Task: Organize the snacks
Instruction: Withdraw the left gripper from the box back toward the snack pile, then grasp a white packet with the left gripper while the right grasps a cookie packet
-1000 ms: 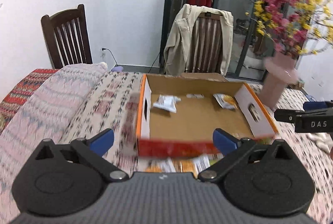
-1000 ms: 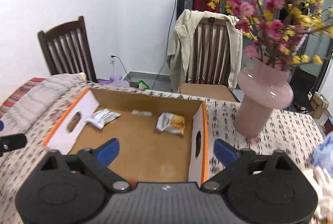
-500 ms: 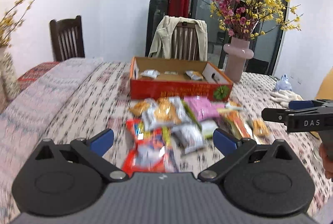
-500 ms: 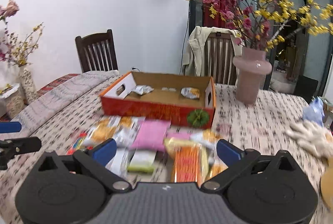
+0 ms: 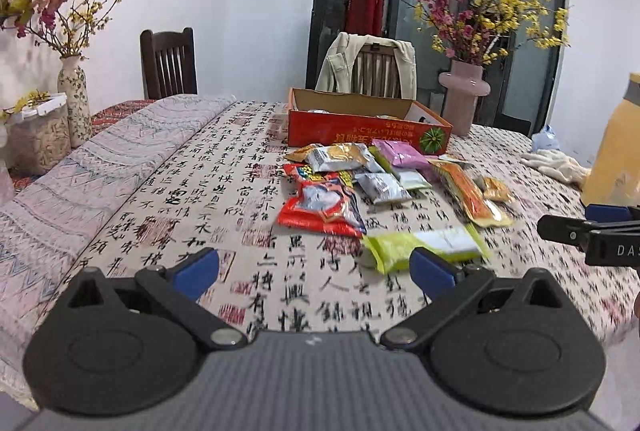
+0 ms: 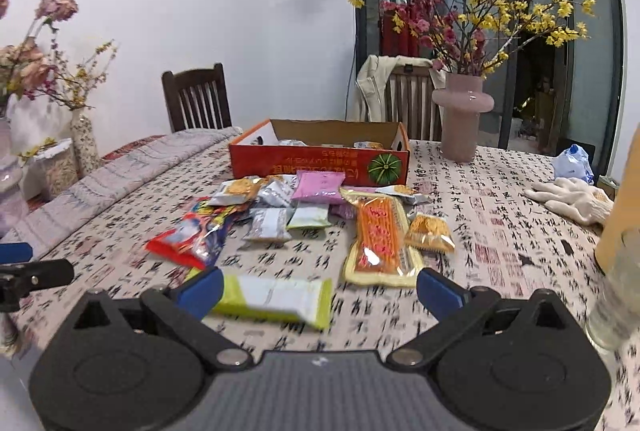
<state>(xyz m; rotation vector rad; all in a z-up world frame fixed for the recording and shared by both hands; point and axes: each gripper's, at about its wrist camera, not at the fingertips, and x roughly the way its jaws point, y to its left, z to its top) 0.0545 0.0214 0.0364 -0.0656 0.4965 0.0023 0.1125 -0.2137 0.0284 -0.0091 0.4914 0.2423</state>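
1. The left gripper (image 5: 314, 269) hangs over the near part of the table, its blue-tipped fingers (image 5: 196, 268) spread wide with nothing between them.
2. The right gripper (image 6: 318, 289) is held the same way, fingers apart and empty; in the left camera its black tip (image 5: 580, 233) pokes in from the right edge.
3. Taking the orange box (image 6: 320, 161) as the landmark: it sits open toward the far side of the table, its printed long wall facing the grippers, and a few small packets lie inside (image 6: 292, 142).
4. Nearest the grippers, well in front of the box, lies a lime-and-white packet (image 6: 276, 297), just ahead of the right gripper's left finger.
5. Between that packet and the box is the main spread of snacks: a red packet (image 5: 320, 209) in front of the box's left end, a long orange-and-yellow packet (image 6: 380, 241) in front of its right end, and a small orange packet (image 6: 430, 229) touching that one's right side.
6. Right against the box's front wall lie a pink packet (image 6: 318, 187) and silver packets (image 6: 272, 223), overlapping one another.
7. To the right of the box stands a pink vase (image 6: 462, 117) of red and yellow blossoms; further right, white gloves (image 6: 572, 199) lie on the calligraphy-print tablecloth (image 5: 224, 199).
8. Behind the box is a chair with a beige jacket (image 5: 340, 65) draped on it.
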